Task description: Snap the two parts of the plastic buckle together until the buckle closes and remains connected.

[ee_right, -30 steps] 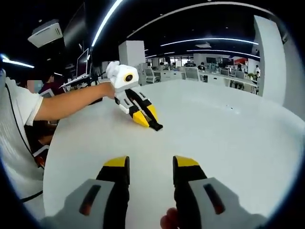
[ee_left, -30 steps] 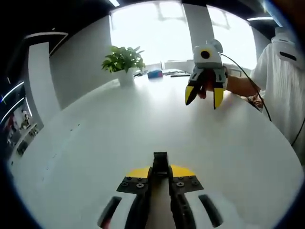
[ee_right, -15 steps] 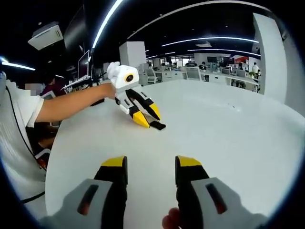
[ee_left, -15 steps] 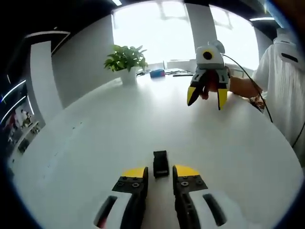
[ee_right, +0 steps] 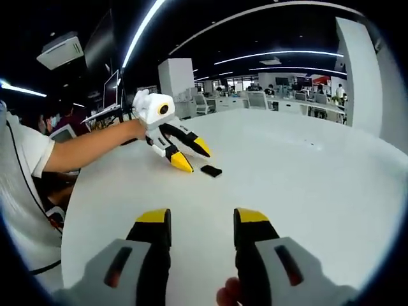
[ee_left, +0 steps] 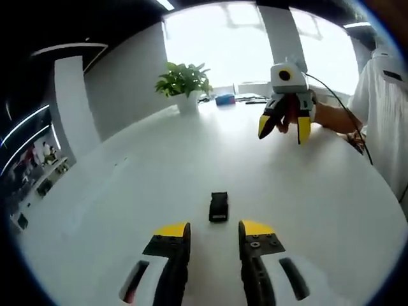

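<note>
Both of my claws stand with their jaws apart and nothing between them. Seen from its own camera, my left gripper (ee_left: 213, 231) has its two yellow-tipped jaws rising from the bottom edge, spread wide, with bare white table (ee_left: 140, 185) showing in the gap. Just ahead of those tips lies the black plastic buckle (ee_left: 218, 206), flat on the table, pointing away from me, touching neither jaw. It reads as one small dark piece; I cannot tell from here whether its two parts are locked together.

Farther off in the left gripper view my right gripper (ee_left: 285, 125) hangs above the table, yellow tips pointing down and apart, with fingers (ee_left: 290, 113) showing behind it and a bare forearm running to a white sleeve (ee_left: 382, 102) at the right edge. A potted green plant (ee_left: 183, 83) stands near the far rim of the table below bright windows.

From the right gripper view, my right gripper (ee_right: 202, 220) also shows its jaws parted over bare table (ee_right: 306, 172). Across the table my left gripper (ee_right: 185, 153) tilts down with its tips open, and the buckle (ee_right: 211, 171) lies just beside the lower tip, clear of it. Behind are office desks and ceiling light strips.
</note>
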Demonstrator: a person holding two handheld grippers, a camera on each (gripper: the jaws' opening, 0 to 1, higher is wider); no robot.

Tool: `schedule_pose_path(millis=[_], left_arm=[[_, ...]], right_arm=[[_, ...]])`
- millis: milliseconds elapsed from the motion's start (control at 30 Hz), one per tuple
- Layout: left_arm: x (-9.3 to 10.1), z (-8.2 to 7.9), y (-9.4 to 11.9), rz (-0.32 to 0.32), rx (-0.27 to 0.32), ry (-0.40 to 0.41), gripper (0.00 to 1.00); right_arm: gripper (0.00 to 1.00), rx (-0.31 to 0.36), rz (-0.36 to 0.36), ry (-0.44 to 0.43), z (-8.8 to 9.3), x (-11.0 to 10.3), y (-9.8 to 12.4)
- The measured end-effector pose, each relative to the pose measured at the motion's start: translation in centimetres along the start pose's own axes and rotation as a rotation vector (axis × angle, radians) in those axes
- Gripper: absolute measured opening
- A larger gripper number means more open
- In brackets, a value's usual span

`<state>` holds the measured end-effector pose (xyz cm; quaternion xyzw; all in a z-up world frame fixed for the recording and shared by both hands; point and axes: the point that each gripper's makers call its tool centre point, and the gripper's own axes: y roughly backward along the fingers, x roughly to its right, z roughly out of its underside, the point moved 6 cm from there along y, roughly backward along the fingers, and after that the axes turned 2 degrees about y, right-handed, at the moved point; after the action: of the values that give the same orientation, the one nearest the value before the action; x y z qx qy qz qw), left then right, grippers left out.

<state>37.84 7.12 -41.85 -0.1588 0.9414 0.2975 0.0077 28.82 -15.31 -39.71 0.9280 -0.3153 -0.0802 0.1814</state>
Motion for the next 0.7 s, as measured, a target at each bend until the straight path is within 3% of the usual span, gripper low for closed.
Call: schedule_pose_path(millis=[100, 300, 500, 700], left_arm=[[0.1, 0.6, 0.6, -0.040, -0.015, 0.059, 0.29], [0.8, 1.2, 1.1, -0.046, 0.034, 0.112, 0.38], [1.1, 0.4, 1.8, -0.102, 0.072, 0.172, 0.37], [2.4, -0.1, 2.7, -0.176, 0.067, 0.182, 0.36]], right_arm=[[0.41, 0.003, 0.006, -0.010, -0.1, 0.1, -0.1], [0.41, 0.003, 0.013, -0.018, -0.1, 0.0, 0.0], [0.41, -0.001, 0.022, -0.013, -0.2, 0.2, 0.0], [0.42, 0.007, 0.033, -0.024, -0.5, 0.2, 0.2]])
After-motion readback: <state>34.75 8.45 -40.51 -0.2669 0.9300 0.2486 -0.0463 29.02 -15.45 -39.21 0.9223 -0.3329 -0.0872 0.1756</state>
